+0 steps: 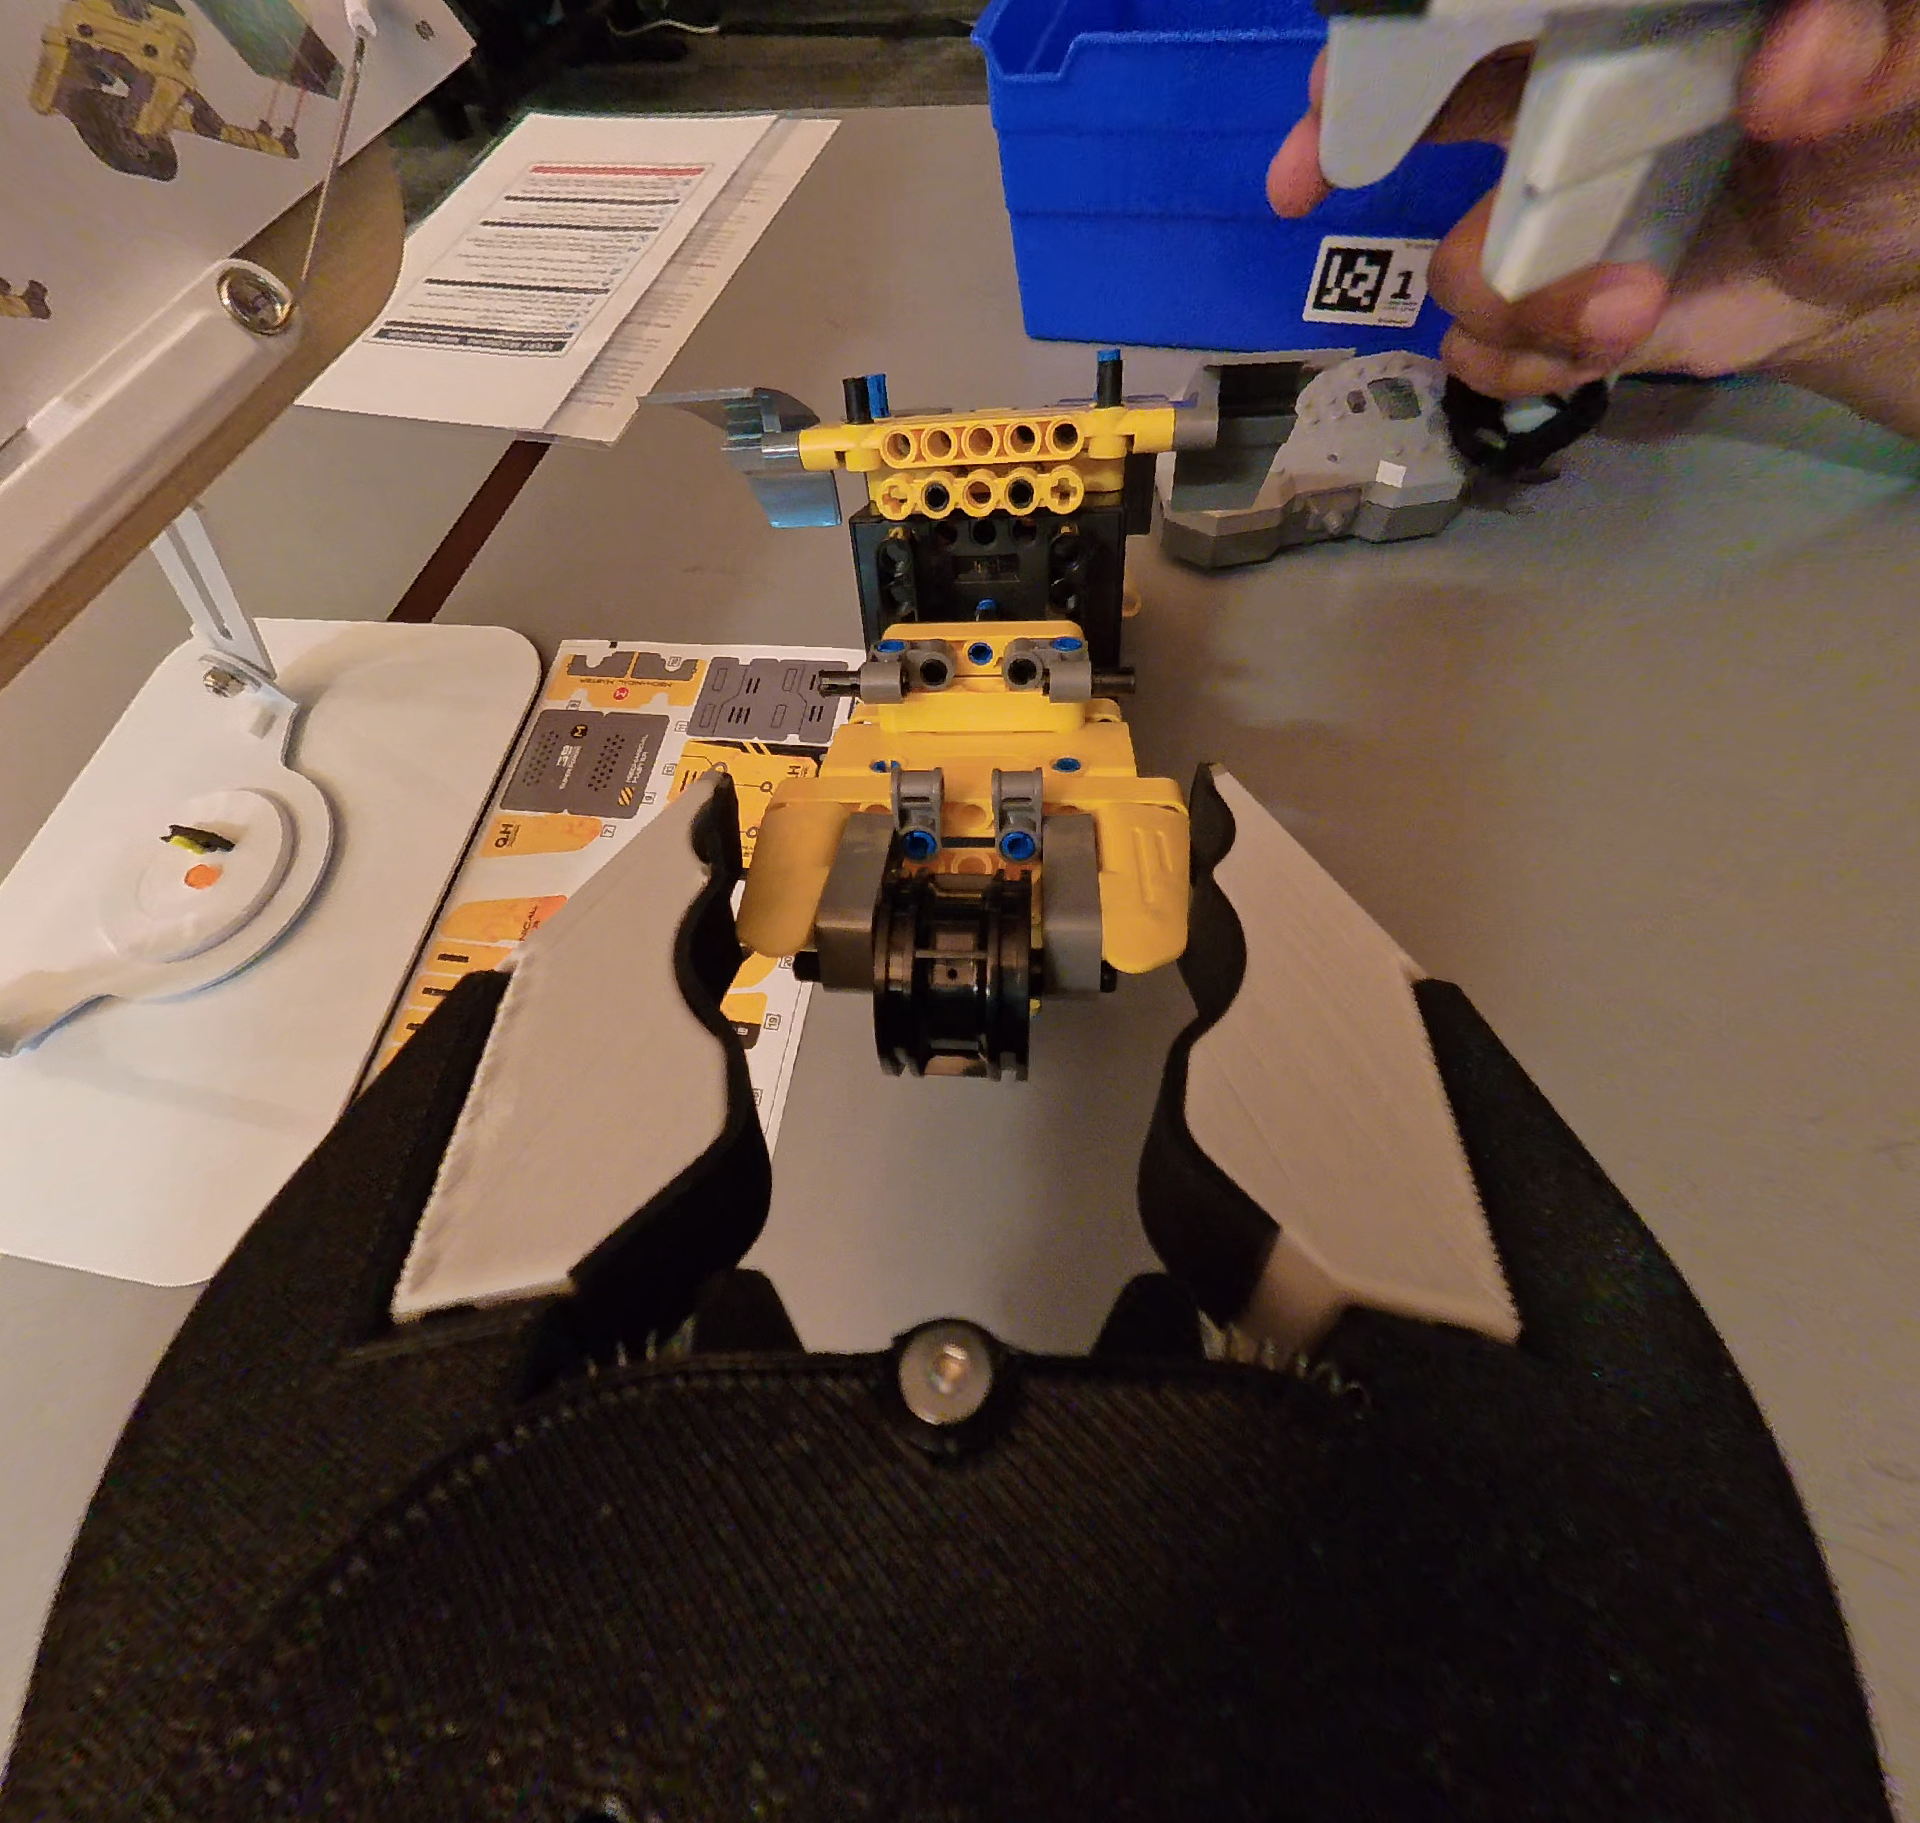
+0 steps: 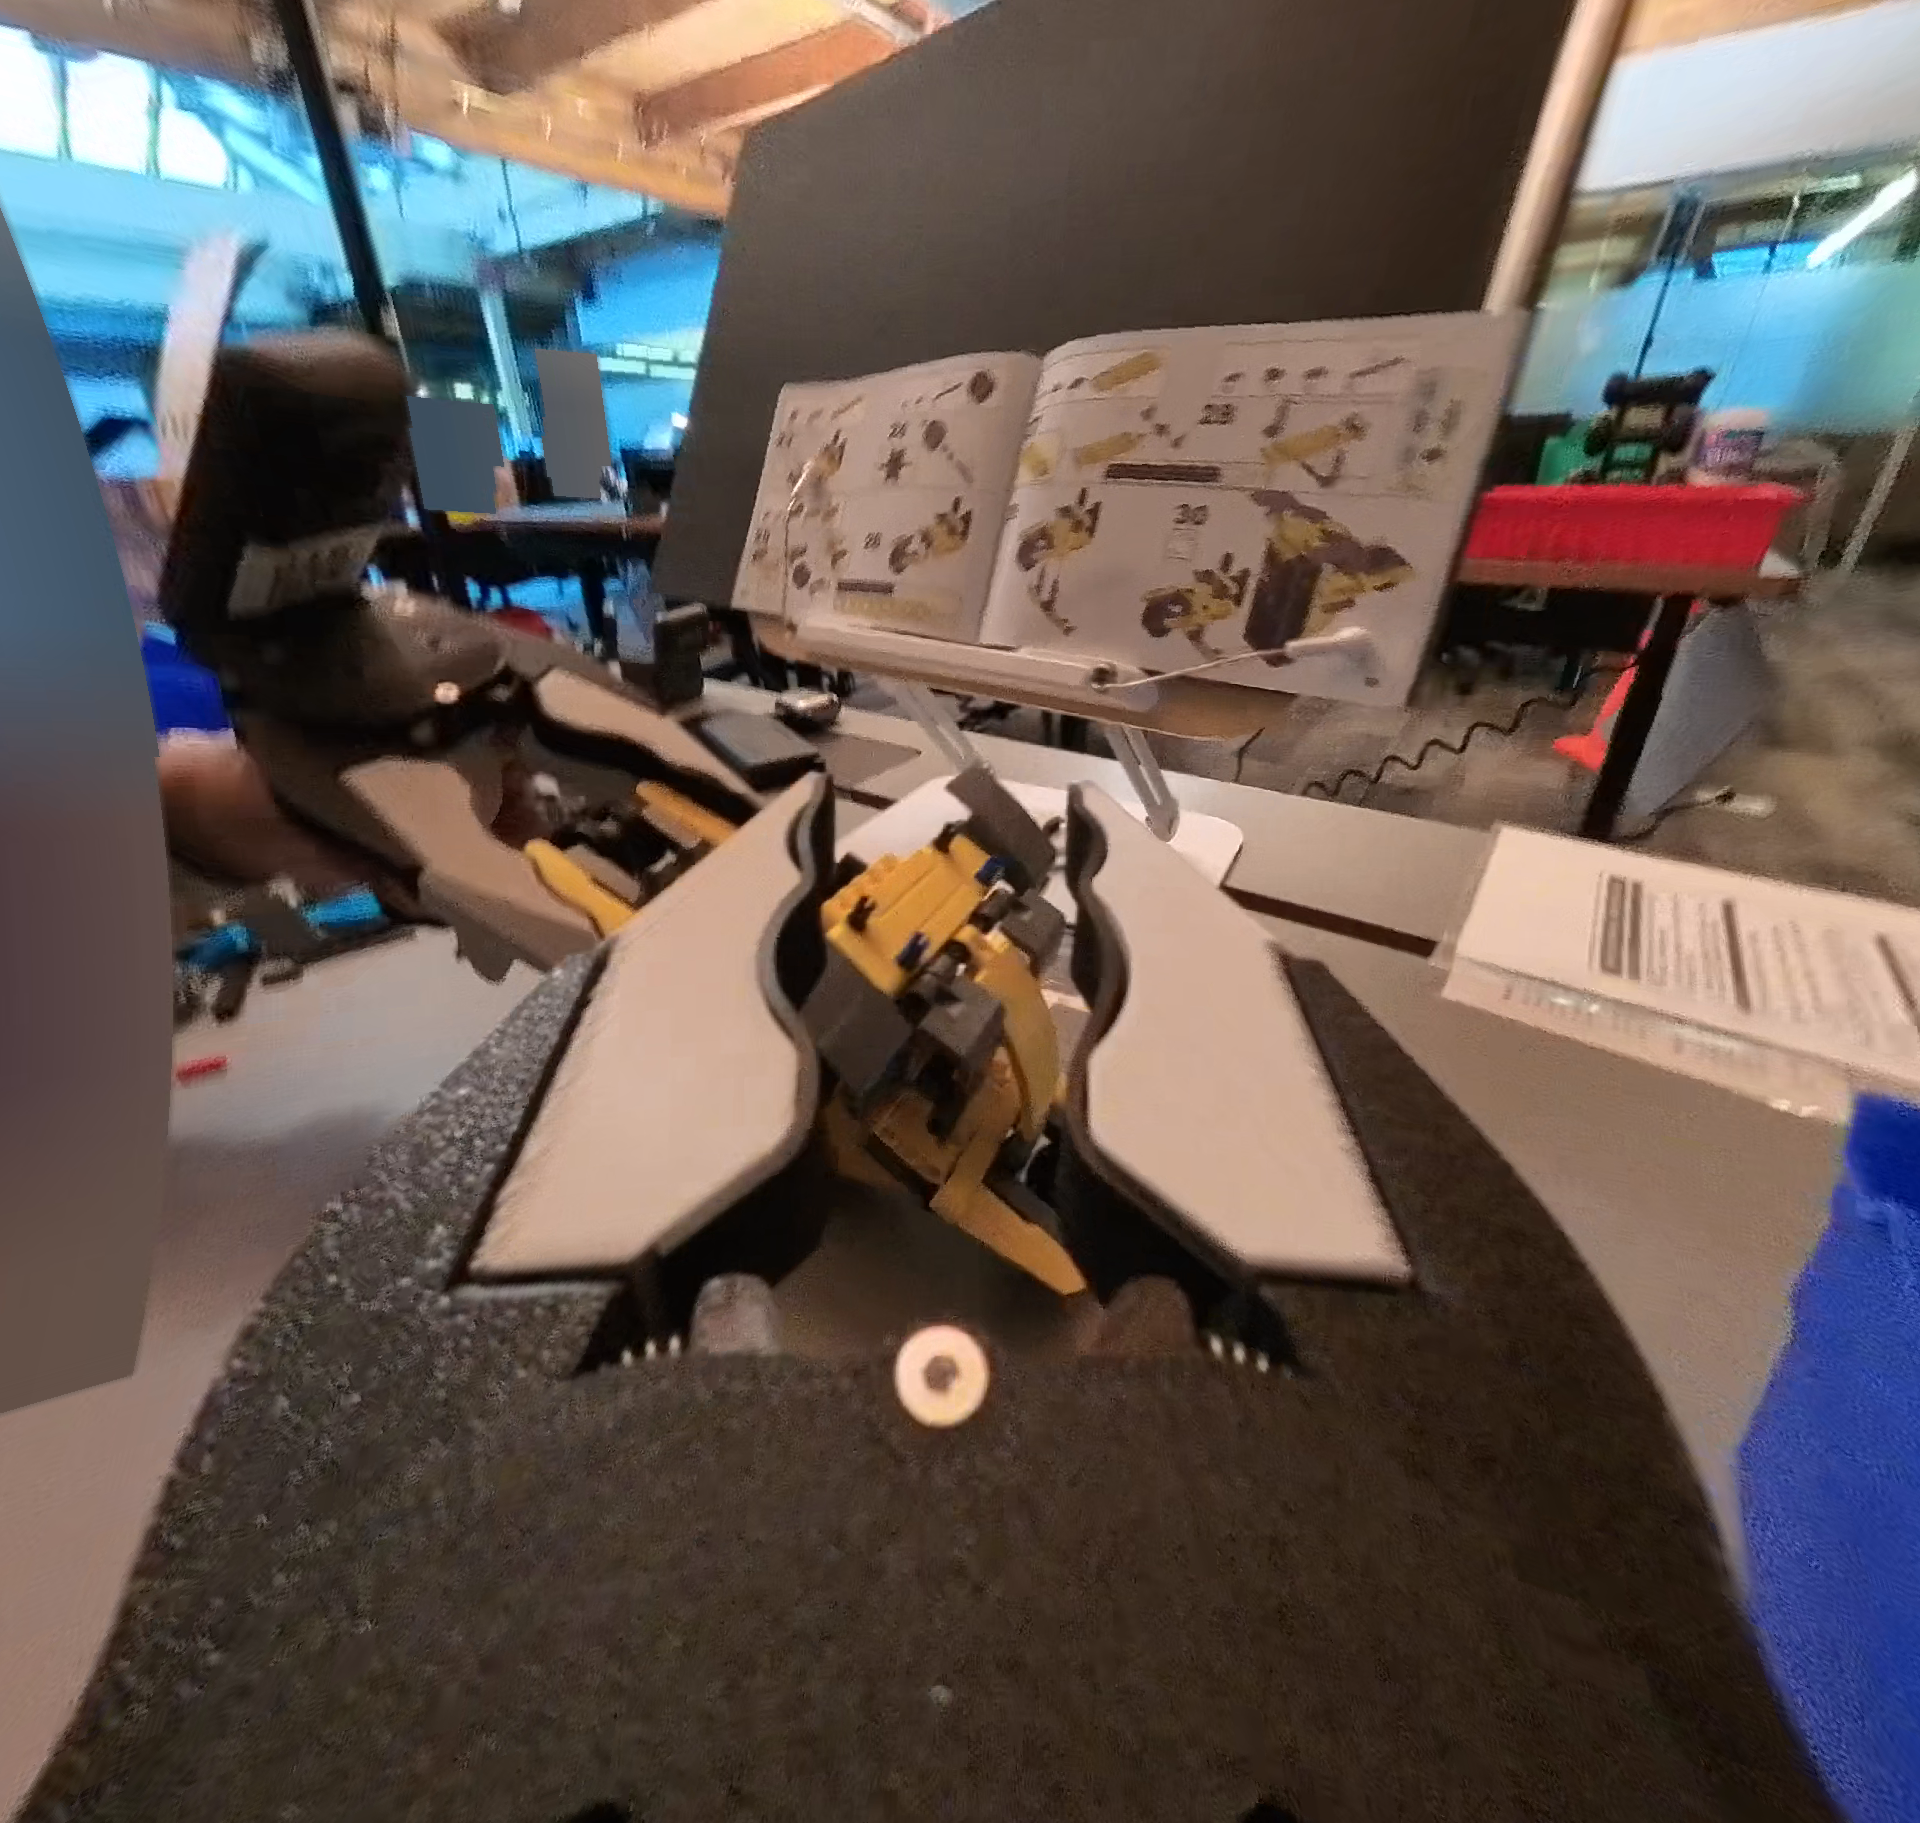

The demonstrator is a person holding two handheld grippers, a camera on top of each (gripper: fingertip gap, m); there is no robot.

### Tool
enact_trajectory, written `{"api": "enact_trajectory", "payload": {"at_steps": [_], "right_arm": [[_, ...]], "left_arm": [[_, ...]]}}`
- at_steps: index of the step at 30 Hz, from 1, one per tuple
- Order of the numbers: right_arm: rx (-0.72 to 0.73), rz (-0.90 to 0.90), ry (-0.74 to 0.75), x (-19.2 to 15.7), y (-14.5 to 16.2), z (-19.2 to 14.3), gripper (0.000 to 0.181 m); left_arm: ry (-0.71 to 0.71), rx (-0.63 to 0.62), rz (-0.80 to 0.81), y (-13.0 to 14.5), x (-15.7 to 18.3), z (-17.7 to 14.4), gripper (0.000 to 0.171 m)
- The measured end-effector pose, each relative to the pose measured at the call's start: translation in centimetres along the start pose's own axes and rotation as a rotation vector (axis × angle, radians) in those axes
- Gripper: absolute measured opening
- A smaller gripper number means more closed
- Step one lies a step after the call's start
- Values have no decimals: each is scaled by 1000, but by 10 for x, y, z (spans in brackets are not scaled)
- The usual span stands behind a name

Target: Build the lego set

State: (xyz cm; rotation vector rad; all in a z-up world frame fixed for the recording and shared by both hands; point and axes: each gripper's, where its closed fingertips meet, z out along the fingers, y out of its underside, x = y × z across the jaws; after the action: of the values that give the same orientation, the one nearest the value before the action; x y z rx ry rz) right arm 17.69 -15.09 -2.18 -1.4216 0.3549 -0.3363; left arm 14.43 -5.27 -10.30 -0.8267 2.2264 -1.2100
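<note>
Fingers (image 1: 623, 994) of left gripper (image 1: 961, 828) clamp the yellow toy vehicle (image 1: 977, 797) on the grey table (image 1: 1455, 838). Right gripper (image 2: 951, 843) grasps a yellow brick assembly (image 2: 935, 1035); blue bin (image 1: 1153, 142) behind.

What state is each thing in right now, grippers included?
left gripper: shut on the yellow model, fingers at its sides.
yellow model: partly built, standing on the table.
right gripper: shut on a yellow sub-assembly.
yellow sub-assembly: lifted, tilted between the fingers.
instruction booklet: open on a stand.
blue bin: upright, open-topped.
</note>
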Motion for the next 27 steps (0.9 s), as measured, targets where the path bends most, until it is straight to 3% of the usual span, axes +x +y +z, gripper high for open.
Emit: {"api": "enact_trajectory", "payload": {"at_steps": [6,11,13,19,27], "right_arm": [[-91,263,26,17,26,8,40],[-254,591,-63,9,53,17,19],[-255,609,-7,21,57,17,0],[-288,556,100,32,69,21,0],[-365,725,63,25,87,28,0]], "left_arm": [[-1,2,7,0,0,0,83],[-8,5,15,-1,0,0,83],[-7,7,14,-1,0,0,83],[2,13,9,0,0,0,83],[12,24,-13,-1,0,2,83]]}}
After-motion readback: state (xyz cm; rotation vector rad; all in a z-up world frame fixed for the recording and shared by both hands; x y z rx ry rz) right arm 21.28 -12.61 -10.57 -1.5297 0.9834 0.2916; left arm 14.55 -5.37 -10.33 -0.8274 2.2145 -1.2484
